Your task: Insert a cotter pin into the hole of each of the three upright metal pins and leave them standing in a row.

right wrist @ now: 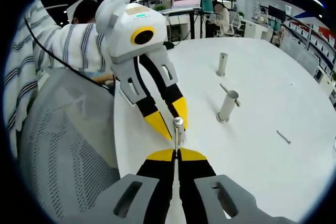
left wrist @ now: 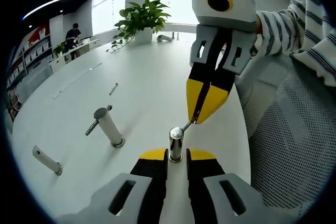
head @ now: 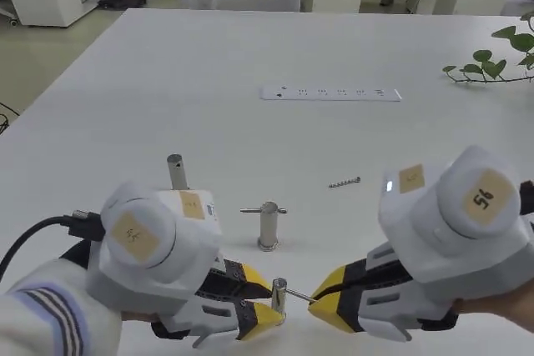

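The left claw [head: 273,300] clamps the near pin [head: 279,288] upright, while the right claw [head: 322,300] pinches a cotter pin [head: 299,294] against its top.

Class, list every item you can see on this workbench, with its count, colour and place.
Metal pins: three, silver, upright on table: near, middle, far.
Cotter pins: three, silver: one through middle pin, one loose, one held against near pin.
Power strip: one, white, far side.
Plant: one, green, far right.
Table: one, white.
Left gripper: one, white-yellow, jaws around near pin.
Right gripper: one, white-yellow, jaws shut on cotter pin.
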### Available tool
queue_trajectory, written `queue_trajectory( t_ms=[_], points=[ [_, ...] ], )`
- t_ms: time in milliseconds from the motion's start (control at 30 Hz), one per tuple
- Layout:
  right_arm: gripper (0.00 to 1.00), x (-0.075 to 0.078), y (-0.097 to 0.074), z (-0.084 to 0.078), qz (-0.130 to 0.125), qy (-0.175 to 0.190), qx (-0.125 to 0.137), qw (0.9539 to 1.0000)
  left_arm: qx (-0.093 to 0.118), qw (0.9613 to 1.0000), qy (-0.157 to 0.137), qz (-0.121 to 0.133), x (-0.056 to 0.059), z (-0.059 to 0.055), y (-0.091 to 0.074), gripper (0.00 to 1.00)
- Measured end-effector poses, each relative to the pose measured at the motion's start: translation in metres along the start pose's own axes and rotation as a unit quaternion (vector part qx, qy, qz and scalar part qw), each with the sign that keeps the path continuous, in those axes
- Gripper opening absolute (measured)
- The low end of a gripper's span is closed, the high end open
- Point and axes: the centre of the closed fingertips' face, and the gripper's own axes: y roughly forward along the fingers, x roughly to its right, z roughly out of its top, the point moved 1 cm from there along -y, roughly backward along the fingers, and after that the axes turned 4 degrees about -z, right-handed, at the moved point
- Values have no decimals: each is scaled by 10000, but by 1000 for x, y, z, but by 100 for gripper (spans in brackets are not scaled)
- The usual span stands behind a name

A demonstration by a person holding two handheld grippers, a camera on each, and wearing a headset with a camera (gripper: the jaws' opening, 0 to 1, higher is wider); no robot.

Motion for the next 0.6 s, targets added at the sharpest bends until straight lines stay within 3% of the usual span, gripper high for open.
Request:
queue_trajectory(
  t_ms=[167,600],
  points=[
    [3,3,0,0,19,-84,-32,10000,193,9998,7,-106,1,8,2,11],
    [3,5,0,1,235,-602,-203,9977,143,9998,25,-126,1,4,1,8]
  ],
)
